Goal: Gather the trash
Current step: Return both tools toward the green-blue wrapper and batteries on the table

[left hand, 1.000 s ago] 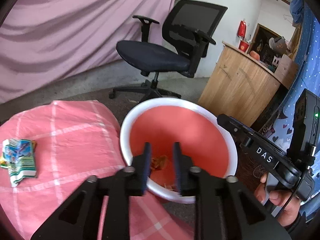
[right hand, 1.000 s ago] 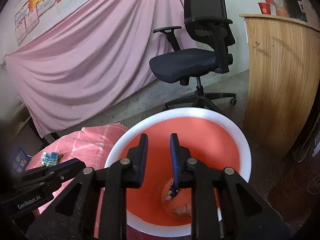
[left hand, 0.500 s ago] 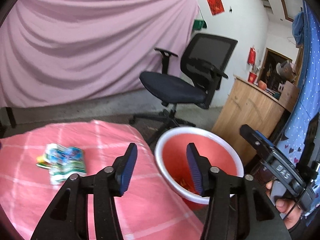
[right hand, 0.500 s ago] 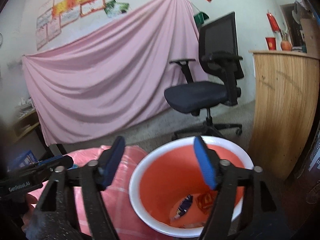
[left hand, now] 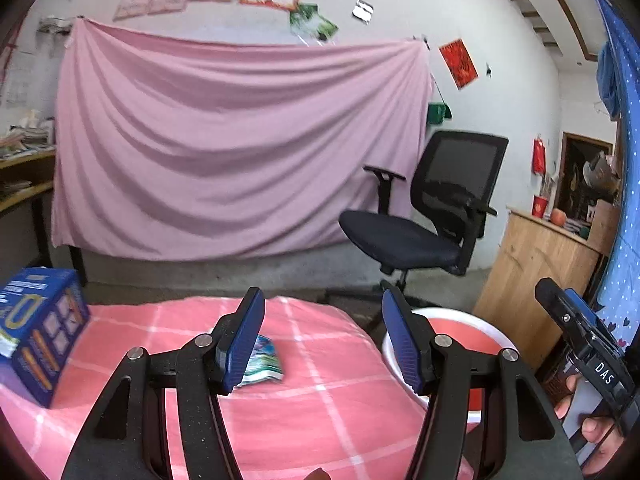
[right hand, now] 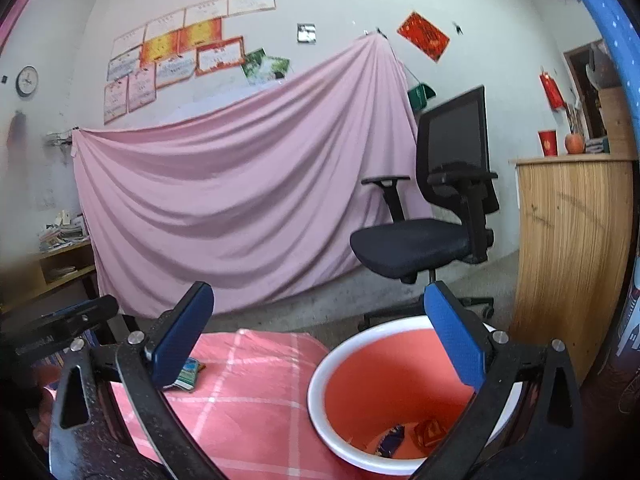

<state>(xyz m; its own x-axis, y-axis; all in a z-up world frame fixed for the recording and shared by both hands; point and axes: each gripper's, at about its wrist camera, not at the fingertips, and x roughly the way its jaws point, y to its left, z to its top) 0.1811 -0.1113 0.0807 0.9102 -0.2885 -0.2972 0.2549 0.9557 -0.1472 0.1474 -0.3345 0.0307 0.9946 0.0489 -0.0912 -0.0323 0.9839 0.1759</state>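
Left gripper (left hand: 323, 336) and right gripper (right hand: 320, 342), fingers just opened wide, empty; wrapper (left hand: 262, 362) on pink-checked worktop (left hand: 320, 420) near its right edge, bin (right hand: 384, 384) beside

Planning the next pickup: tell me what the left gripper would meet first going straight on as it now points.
Probably the crumpled green-and-white wrapper on the pink checked tablecloth; the open left gripper aims slightly right of it, so perhaps bare cloth first.

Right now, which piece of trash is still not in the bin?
The green and blue wrapper, lying flat on the pink checked cloth. The dark blue wrapper and the red wrapper already lie inside the red bin.
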